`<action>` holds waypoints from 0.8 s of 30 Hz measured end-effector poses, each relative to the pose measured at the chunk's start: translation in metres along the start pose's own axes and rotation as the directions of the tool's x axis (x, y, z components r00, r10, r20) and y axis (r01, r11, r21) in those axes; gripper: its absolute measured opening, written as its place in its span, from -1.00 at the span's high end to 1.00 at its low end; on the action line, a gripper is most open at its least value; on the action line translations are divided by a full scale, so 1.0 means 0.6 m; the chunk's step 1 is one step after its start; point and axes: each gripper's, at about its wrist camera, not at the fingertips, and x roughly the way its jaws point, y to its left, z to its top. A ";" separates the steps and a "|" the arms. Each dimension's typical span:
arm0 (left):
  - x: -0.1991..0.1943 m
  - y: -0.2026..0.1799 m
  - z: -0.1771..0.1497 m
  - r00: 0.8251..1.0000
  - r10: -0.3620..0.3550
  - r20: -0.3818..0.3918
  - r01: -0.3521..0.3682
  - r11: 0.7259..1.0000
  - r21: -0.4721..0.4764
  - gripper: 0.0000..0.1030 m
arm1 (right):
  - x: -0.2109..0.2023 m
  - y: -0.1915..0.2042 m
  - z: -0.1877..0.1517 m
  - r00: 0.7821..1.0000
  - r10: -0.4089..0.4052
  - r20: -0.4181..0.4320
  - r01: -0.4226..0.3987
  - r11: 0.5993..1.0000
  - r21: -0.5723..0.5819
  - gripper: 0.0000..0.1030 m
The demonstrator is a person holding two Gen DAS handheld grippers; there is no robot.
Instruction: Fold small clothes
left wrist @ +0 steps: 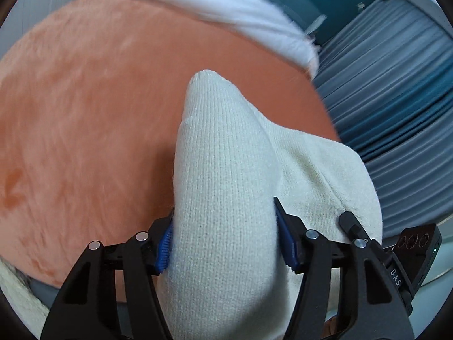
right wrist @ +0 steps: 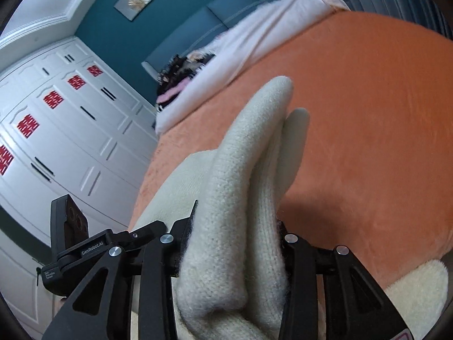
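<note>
A cream knitted garment hangs bunched above an orange plush bedspread. My left gripper is shut on a thick fold of it, blue pads pressed against both sides. In the right wrist view the same cream knit rises in two rolled folds between the fingers. My right gripper is shut on it, over the orange bedspread. The other gripper's black body shows at the edge of each view, close beside.
A white blanket lies across the far end of the bed, also in the right wrist view. Grey-blue curtains hang to the right. White wardrobe doors with red emblems stand to the left. A fluffy cream piece lies at the bed's near edge.
</note>
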 end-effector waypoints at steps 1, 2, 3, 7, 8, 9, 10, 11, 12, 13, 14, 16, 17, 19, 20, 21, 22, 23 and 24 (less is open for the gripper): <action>-0.036 -0.016 0.013 0.999 -0.022 0.046 0.021 0.999 0.027 -0.13 | -0.020 0.025 0.012 0.999 0.022 0.038 -0.021 0.999 -0.029 0.30; -0.067 -0.028 0.024 0.996 -0.041 0.083 0.036 0.998 0.050 -0.13 | -0.037 0.048 0.022 0.997 0.042 0.070 -0.038 0.998 -0.054 0.30; -0.101 -0.039 0.036 0.990 -0.061 0.124 0.052 0.996 0.077 -0.13 | -0.058 0.075 0.034 0.992 0.069 0.106 -0.061 0.995 -0.084 0.30; -0.220 -0.070 0.070 0.959 -0.124 0.257 0.082 0.982 0.168 -0.15 | -0.124 0.166 0.068 0.960 0.178 0.216 -0.140 0.974 -0.181 0.30; -0.248 -0.068 0.077 0.949 -0.133 0.285 0.080 0.979 0.189 -0.15 | -0.137 0.181 0.074 0.950 0.205 0.234 -0.160 0.967 -0.197 0.29; -0.271 -0.065 0.082 0.941 -0.138 0.308 0.076 0.976 0.204 -0.16 | -0.145 0.198 0.079 0.940 0.236 0.247 -0.184 0.959 -0.213 0.28; -0.288 -0.062 0.092 0.933 -0.139 0.333 0.069 0.975 0.213 -0.16 | -0.148 0.213 0.084 0.931 0.262 0.255 -0.205 0.952 -0.228 0.28; -0.299 -0.057 0.098 0.926 -0.135 0.352 0.059 0.974 0.218 -0.17 | -0.150 0.218 0.085 0.925 0.280 0.257 -0.220 0.946 -0.240 0.28; -0.302 -0.052 0.105 0.923 -0.125 0.365 0.046 0.975 0.217 -0.18 | -0.141 0.226 0.088 0.920 0.295 0.256 -0.232 0.940 -0.248 0.27; -0.299 -0.042 0.110 0.922 -0.105 0.372 0.029 0.978 0.205 -0.19 | -0.127 0.230 0.090 0.920 0.305 0.248 -0.245 0.938 -0.245 0.26; -0.292 -0.024 0.115 0.926 -0.082 0.369 0.011 0.982 0.189 -0.22 | -0.101 0.230 0.091 0.923 0.311 0.228 -0.259 0.937 -0.233 0.21; -0.242 0.023 0.120 0.939 -0.001 0.343 -0.052 0.988 0.147 -0.33 | -0.031 0.217 0.083 0.943 0.281 0.180 -0.241 0.946 -0.214 0.05; -0.204 0.056 0.120 0.951 0.050 0.304 -0.092 0.988 0.124 -0.42 | 0.001 0.202 0.072 0.959 0.237 0.154 -0.204 0.957 -0.206 -0.28; -0.133 0.142 0.100 0.961 0.192 0.200 -0.208 0.976 0.059 -0.44 | 0.112 0.150 0.033 0.998 -0.002 0.060 0.013 0.982 -0.188 -0.37; -0.095 0.186 0.083 0.953 0.261 0.151 -0.267 0.963 0.020 -0.40 | 0.160 0.114 0.006 0.991 -0.131 -0.015 0.127 0.978 -0.169 -0.29; -0.071 0.223 0.064 0.943 0.313 0.111 -0.313 0.950 -0.017 -0.34 | 0.197 0.072 -0.029 0.965 -0.238 -0.113 0.223 0.966 -0.133 -0.03; -0.054 0.265 0.035 0.937 0.343 0.067 -0.339 0.938 -0.066 -0.34 | 0.210 0.039 -0.062 0.950 -0.255 -0.181 0.243 0.966 -0.085 0.00; -0.049 0.291 0.013 0.941 0.336 0.047 -0.330 0.938 -0.103 -0.34 | 0.208 0.012 -0.093 0.951 -0.217 -0.220 0.216 0.976 -0.026 0.00; -0.048 0.315 -0.003 0.946 0.322 0.036 -0.314 0.940 -0.136 -0.35 | 0.196 -0.008 -0.122 0.955 -0.187 -0.230 0.199 0.980 0.026 -0.01</action>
